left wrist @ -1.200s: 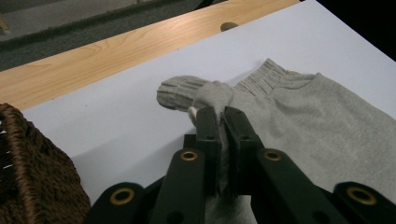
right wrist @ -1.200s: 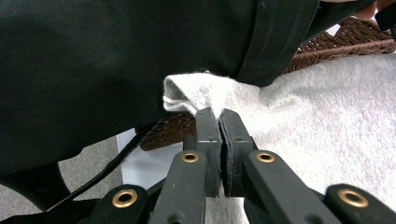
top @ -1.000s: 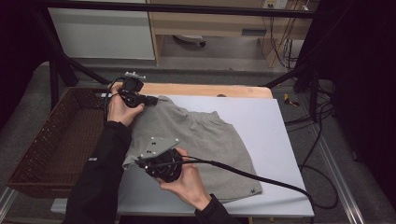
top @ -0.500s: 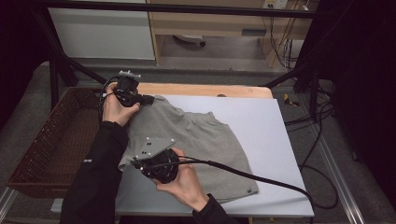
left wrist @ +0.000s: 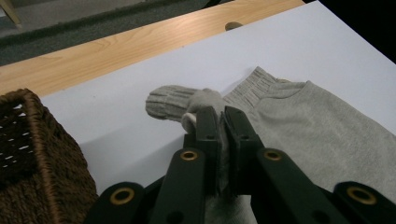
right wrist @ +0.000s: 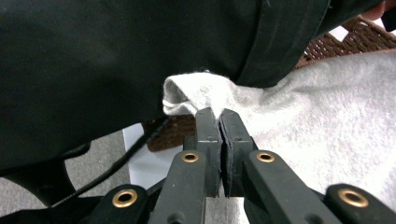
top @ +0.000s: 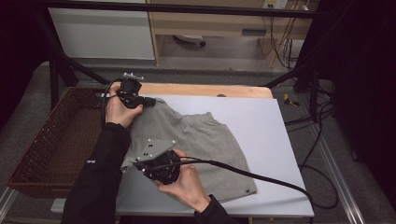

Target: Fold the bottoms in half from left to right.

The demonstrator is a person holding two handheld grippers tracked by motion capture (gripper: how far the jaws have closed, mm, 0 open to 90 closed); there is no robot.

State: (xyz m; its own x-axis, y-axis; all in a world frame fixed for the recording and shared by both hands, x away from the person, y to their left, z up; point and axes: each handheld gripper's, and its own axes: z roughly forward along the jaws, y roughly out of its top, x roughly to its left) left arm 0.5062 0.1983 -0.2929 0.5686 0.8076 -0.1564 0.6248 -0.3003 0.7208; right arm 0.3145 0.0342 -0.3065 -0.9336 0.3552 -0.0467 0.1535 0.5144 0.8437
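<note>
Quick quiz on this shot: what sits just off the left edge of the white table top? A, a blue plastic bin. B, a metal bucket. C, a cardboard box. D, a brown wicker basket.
D: a brown wicker basket stands beside the white table top, next to the grey shorts that both grippers pinch.

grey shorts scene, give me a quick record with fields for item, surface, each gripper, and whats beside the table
item: grey shorts, lying mostly flat
surface: white table top
left gripper: shut on the shorts near the ribbed waistband
right gripper: shut on a fabric edge of the shorts
beside table: brown wicker basket, at the person's left
</note>
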